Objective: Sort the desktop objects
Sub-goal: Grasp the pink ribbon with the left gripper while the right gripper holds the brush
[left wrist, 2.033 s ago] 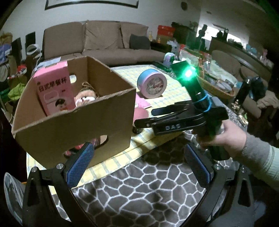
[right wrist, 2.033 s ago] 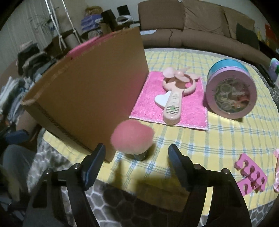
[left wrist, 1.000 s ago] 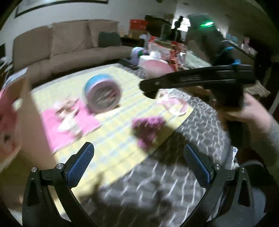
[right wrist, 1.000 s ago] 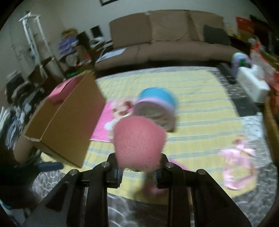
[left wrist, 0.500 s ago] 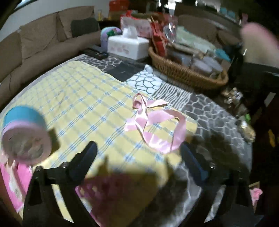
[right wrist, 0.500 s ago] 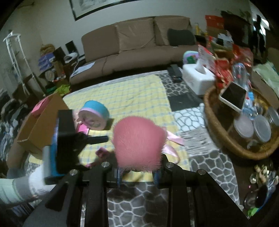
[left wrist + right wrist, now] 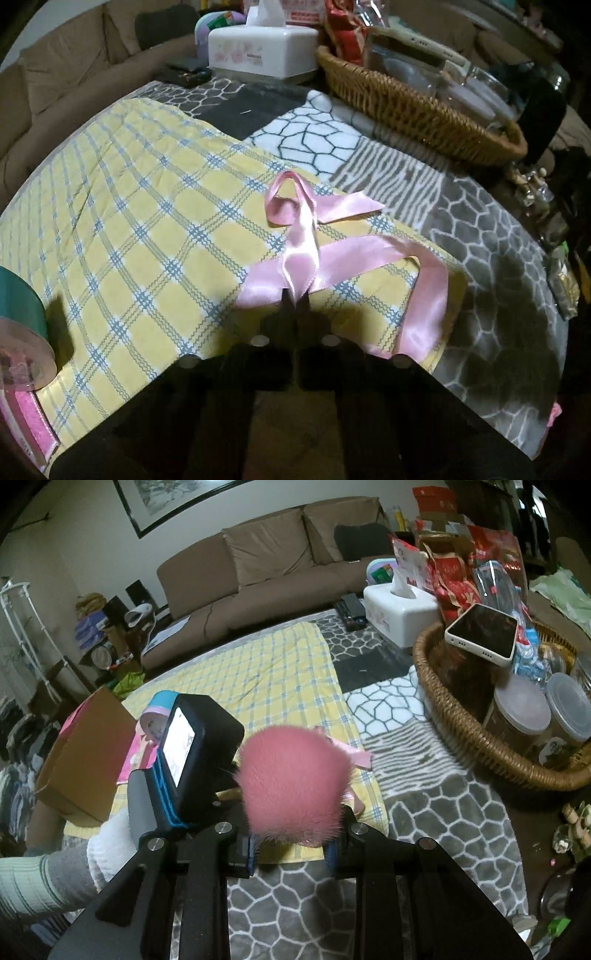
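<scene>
**A:** What does the left wrist view show?

**B:** The left gripper [image 7: 297,295] has just been closing, and its two dark fingers now meet on the shiny pink satin ribbon [image 7: 314,243]. The tips pinch the ribbon where its strands cross, on the yellow checked cloth [image 7: 147,221]. The rest of the ribbon lies loose: one loop curls away from the tips, and one long band bends round to the right near the cloth's edge.

**A:** Anything else on the table there?

**B:** A round tin with a teal wall and pink rim [image 7: 22,332] stands at the left edge. Behind the cloth lies a grey patterned blanket [image 7: 498,295], then a woven wicker basket [image 7: 406,107] and a white tissue box [image 7: 262,51].

**A:** And the right wrist view?

**B:** The right gripper [image 7: 291,853] is clamped on the base of a fluffy pink pompom [image 7: 295,782], whose fur bulges above the blue pads. It is held above the near edge of the yellow checked cloth.

**A:** Is the other hand in sight there?

**B:** Yes. To the left, a hand in a white glove [image 7: 110,845] with a pale striped sleeve holds the other gripper's black body, pointed down at the cloth. Further left is an open brown cardboard box [image 7: 85,760]. The wicker basket, on the right, holds lidded jars and a phone [image 7: 480,633].
</scene>
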A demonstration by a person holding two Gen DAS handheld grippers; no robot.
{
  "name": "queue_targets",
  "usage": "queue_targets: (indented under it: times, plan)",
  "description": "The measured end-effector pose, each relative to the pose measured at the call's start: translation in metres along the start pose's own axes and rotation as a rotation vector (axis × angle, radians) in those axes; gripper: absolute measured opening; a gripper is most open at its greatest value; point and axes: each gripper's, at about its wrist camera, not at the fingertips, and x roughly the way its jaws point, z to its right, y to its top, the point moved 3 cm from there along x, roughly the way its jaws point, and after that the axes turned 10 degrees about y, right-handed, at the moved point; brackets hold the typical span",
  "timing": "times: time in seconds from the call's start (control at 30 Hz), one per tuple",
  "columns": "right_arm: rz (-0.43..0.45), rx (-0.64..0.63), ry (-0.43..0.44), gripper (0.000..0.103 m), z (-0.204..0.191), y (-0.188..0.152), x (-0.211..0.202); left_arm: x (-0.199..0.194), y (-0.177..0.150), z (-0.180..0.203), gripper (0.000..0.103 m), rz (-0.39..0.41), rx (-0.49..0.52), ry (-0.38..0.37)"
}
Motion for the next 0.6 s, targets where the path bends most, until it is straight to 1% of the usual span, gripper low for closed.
queue_targets:
  times: [0.1, 0.23, 0.33, 0.43, 0.53, 0.6]
  plan:
    - [0.001, -0.002, -0.003, 0.026, -0.002, 0.001, -0.002, -0.019, 0.004, -0.007, 0.000, 0.036, -0.029, -0.036]
    - [0.006, -0.019, -0.010, 0.026, -0.016, 0.007, -0.011, -0.071, 0.012, -0.024, 0.000, 0.116, -0.062, -0.087]
    - [0.016, -0.046, -0.011, 0.026, -0.037, 0.016, -0.021, -0.130, 0.021, -0.043, 0.000, 0.206, -0.067, -0.098]
    - [0.032, -0.083, 0.001, 0.026, -0.069, 0.029, -0.031, -0.201, 0.031, -0.073, 0.000, 0.293, -0.088, -0.106]
    - [0.046, -0.126, 0.029, 0.026, -0.109, 0.045, -0.039, -0.264, 0.039, -0.099, 0.000, 0.363, -0.085, -0.083]
    - [0.052, -0.152, 0.056, 0.026, -0.138, 0.055, -0.043, -0.309, 0.041, -0.118, 0.000, 0.412, -0.078, -0.047]
